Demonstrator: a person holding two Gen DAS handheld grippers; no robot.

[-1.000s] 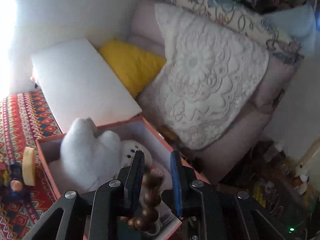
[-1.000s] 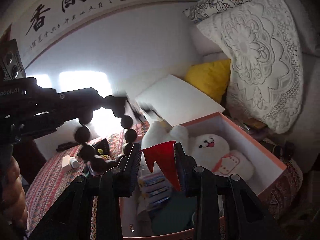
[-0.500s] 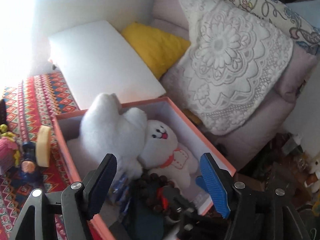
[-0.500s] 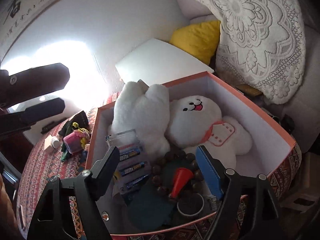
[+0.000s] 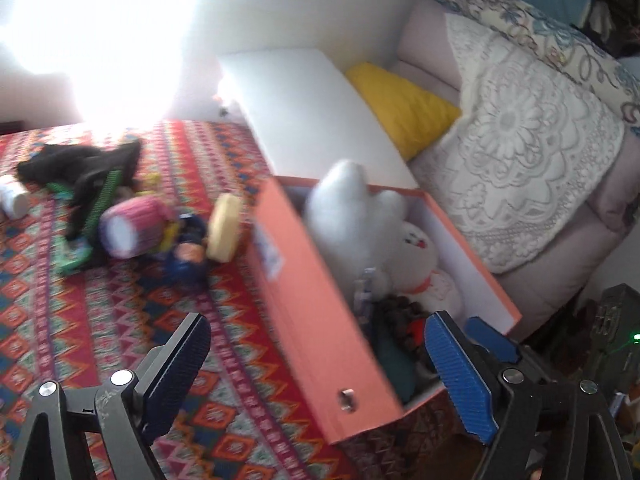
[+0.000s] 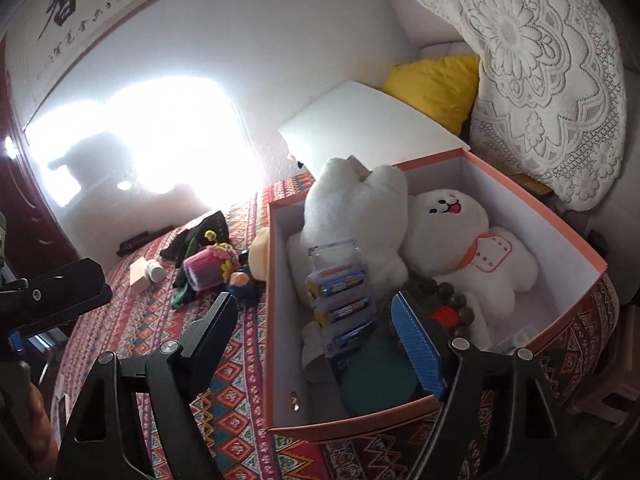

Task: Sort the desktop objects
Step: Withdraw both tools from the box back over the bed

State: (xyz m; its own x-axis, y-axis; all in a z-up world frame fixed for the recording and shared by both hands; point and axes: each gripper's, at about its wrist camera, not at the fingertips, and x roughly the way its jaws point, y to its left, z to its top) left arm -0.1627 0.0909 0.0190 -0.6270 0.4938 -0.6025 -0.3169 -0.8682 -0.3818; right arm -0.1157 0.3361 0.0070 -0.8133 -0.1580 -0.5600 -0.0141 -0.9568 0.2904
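An orange box (image 6: 532,196) sits on the patterned cloth at the right; it also shows in the left wrist view (image 5: 304,292). It holds two white plush toys (image 6: 448,232), a battery pack (image 6: 340,300), a brown bead string (image 6: 444,292), a red cone (image 6: 444,314) and a teal item (image 6: 372,380). My right gripper (image 6: 324,348) is open and empty over the box's near left corner. My left gripper (image 5: 320,376) is open and empty, straddling the box's near wall. Loose items lie left of the box: a pink knitted toy (image 5: 136,224), a blue figure (image 5: 186,256), a yellow piece (image 5: 226,226).
A black and green strap (image 5: 92,184) and a small white bottle (image 5: 14,200) lie on the cloth (image 5: 120,320). A white box lid (image 5: 312,104), a yellow cushion (image 5: 396,104) and a lace-covered sofa (image 5: 520,152) stand behind. My left gripper shows at the right wrist view's left edge (image 6: 52,300).
Both grippers opened: the bead string left my left gripper and the red cone left my right, both now in the box. Both grippers have since swung left toward the loose items.
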